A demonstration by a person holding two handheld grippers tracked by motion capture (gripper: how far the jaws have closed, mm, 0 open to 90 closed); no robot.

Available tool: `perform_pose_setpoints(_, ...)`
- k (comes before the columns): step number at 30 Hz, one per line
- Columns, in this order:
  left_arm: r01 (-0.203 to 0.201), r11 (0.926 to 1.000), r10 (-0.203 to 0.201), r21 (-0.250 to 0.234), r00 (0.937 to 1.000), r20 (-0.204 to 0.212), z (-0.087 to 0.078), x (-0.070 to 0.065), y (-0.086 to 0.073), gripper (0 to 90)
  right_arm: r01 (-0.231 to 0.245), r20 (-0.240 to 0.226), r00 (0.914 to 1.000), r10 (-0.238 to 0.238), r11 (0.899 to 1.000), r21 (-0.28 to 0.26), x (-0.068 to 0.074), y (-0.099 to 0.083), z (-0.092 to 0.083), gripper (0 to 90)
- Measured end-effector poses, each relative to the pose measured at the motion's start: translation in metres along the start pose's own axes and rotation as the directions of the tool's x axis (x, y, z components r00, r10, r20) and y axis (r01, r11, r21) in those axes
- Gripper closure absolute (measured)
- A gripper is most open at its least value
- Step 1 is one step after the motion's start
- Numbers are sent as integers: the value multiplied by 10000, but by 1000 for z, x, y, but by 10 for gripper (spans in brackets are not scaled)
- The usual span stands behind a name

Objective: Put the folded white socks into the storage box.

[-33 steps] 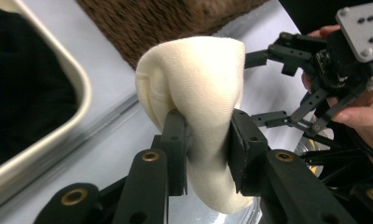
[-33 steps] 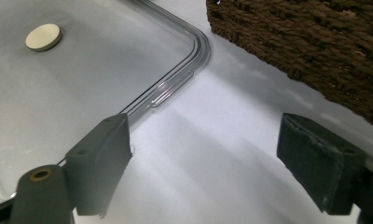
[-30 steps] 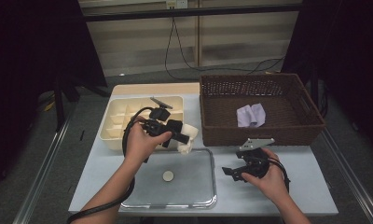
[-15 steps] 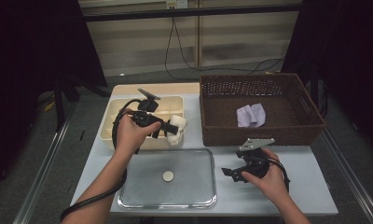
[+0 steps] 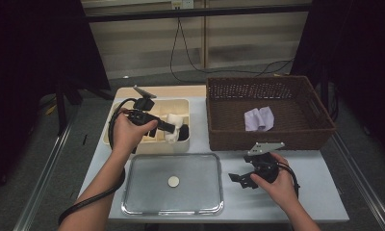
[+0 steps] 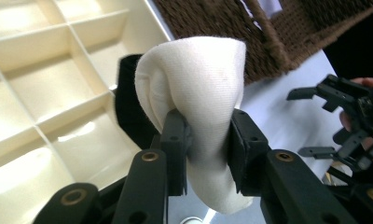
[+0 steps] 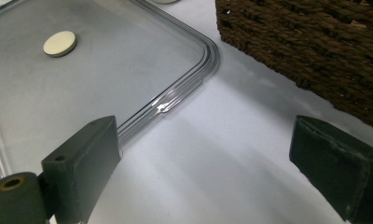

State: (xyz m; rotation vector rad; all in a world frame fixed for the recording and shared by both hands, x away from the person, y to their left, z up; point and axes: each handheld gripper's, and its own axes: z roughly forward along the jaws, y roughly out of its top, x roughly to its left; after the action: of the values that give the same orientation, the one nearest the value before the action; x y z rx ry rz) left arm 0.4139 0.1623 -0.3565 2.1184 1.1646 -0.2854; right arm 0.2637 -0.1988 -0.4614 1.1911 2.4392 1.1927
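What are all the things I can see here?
Table: 1, white, under everything.
Organizer: 1, cream, back left.
Basket: 1, brown, back right.
Cloth: 1, pale purple, inside basket.
Tray: 1, clear, front middle.
Disc: 1, cream, on tray.
Dark thing: 1, black, in organizer; kind unclear.
Sock: 1, white, over organizer, between the left fingers.
Left gripper: 1, black, shut on sock.
Right gripper: 1, black, open, beside tray.

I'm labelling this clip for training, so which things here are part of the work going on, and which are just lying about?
In the job:
- white rolled sock, clamped in the left tool
- cream divided tray beneath it
- black item in that tray

Lying about:
- wicker basket holding a pale cloth
- metal tray with a round disc
- right tool, open, holding nothing
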Motion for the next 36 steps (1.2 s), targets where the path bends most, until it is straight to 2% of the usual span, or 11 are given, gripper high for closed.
perform_pose_setpoints(6,128,9999,-128,-12,9991,-412,-3,12,1,701,3,-78,10000,-3,10000,9,0,0,0,77)
perform_pose_setpoints(9,465,9985,-480,-272,9973,-559,-2,17,1,701,-66,-111,9999,67,10000,18,0,0,0,76)
perform_pose_setpoints(11,277,9996,-275,26,9973,-676,-1,24,0,701,-28,-119,9999,29,10000,12,0,0,0,75)
perform_pose_setpoints(13,559,9984,-562,-60,9956,-756,2,26,-1,702,-37,-131,9999,38,10000,17,1,0,0,75)
perform_pose_setpoints(16,571,9984,-572,-33,9943,-897,4,33,-2,703,-11,-163,9999,11,10000,10,1,0,0,75)
perform_pose_setpoints(17,809,9964,-828,-244,9922,-932,6,34,-2,703,4,-169,9999,-4,10000,6,1,0,0,75)
perform_pose_setpoints(19,544,9985,-534,59,9925,-1098,7,39,-3,703,38,-182,9998,-37,10000,29,1,0,1,75)
perform_pose_setpoints(21,677,9977,-676,-23,9913,-1126,10,41,-3,703,23,-229,9997,-21,10000,60,1,0,2,75)
perform_pose_setpoints(22,477,9988,-458,137,9920,-1180,10,43,-2,703,24,-251,9997,-21,10000,88,1,0,2,75)
perform_pose_setpoints(33,483,9962,-357,727,9856,-1655,28,47,-6,713,63,-258,9996,-60,9999,112,2,0,2,75)
perform_pose_setpoints(36,477,9958,-312,779,9790,-2017,35,47,-9,715,44,-252,9997,-41,9999,114,1,0,3,75)
